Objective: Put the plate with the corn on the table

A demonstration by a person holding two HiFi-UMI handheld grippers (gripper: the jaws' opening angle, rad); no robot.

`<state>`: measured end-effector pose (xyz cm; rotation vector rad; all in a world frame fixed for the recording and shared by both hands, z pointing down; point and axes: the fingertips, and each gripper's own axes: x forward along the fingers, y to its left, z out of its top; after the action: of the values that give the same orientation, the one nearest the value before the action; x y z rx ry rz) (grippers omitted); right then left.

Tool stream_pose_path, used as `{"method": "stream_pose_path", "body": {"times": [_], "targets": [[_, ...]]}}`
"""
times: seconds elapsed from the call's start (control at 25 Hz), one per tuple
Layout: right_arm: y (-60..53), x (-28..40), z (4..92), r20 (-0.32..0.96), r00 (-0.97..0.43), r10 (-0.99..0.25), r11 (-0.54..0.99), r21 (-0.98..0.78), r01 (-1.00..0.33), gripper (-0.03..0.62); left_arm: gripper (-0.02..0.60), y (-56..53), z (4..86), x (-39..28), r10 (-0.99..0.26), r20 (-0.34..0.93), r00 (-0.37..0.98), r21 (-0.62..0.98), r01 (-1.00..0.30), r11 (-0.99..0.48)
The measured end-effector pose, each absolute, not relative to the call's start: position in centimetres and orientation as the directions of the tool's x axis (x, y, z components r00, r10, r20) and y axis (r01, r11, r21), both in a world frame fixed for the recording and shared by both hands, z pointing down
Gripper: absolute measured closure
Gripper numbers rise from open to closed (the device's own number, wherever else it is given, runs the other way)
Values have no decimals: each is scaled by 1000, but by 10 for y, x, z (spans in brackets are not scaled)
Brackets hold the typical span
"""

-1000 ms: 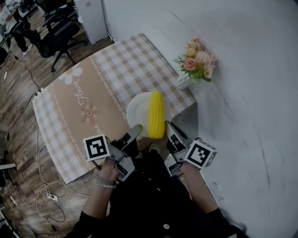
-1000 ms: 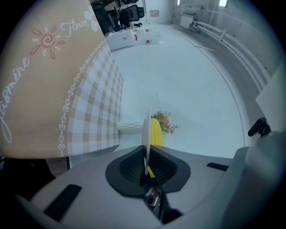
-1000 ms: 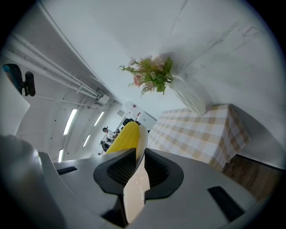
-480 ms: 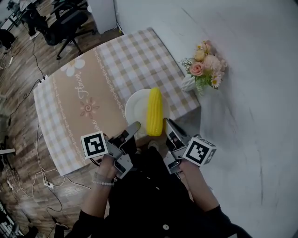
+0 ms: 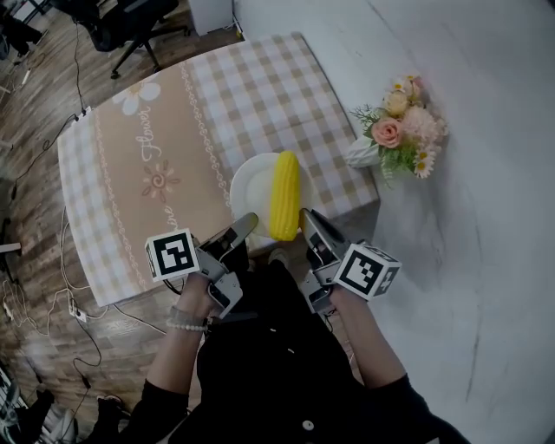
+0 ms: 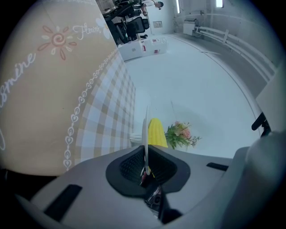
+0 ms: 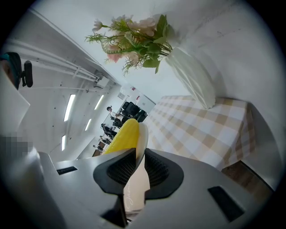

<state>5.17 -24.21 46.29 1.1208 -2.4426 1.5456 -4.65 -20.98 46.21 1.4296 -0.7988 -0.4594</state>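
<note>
A white plate (image 5: 250, 184) carries a yellow corn cob (image 5: 284, 205) and sits over the near edge of the checked tablecloth table (image 5: 156, 130). My left gripper (image 5: 239, 229) is shut on the plate's near-left rim, and my right gripper (image 5: 310, 225) is shut on its near-right rim. In the left gripper view the plate's edge (image 6: 145, 129) runs straight into the left gripper (image 6: 146, 166), with the corn (image 6: 157, 133) behind it. In the right gripper view the plate's rim (image 7: 141, 134) sits in the right gripper (image 7: 136, 172) beside the corn (image 7: 120, 134). I cannot tell whether the plate touches the cloth.
A white vase of pink flowers (image 5: 395, 130) stands on the floor just right of the table's corner, also seen as the flower vase (image 7: 190, 74) in the right gripper view. Office chairs (image 5: 130, 22) and cables (image 5: 52, 286) lie beyond and left of the table.
The plate with the corn has shifted slightly farther over the table, both grippers still shut on its rim. The head view has drifted, so the table sits higher and more to the left.
</note>
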Motion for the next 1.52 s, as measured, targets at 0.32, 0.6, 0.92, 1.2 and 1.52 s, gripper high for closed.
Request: {"method": "stream_pose_path", "body": {"times": [0.32,0.6,0.92,1.2,1.52], "targets": [[-253,48,494,438,-743,-506,249,-751,-612,503,552,-217,498,-49,-712,274,646,959,-238,153],[-265,50,521,482,-733,-481,248,-727,-641,503,552,-228,524,-48,-707,317,632,945,-275,178],[-278,46,556,528,-717,-456,201,-723,-661,502,551,-243,552,-52,-694,371,617,922,-333,197],[-290,45,578,570,-692,-444,182,-698,-692,499,551,-254,574,-53,-690,403,602,910,-342,234],[-298,47,593,602,-681,-416,173,-683,-710,497,548,-262,587,-51,-666,434,606,896,-368,249]]}}
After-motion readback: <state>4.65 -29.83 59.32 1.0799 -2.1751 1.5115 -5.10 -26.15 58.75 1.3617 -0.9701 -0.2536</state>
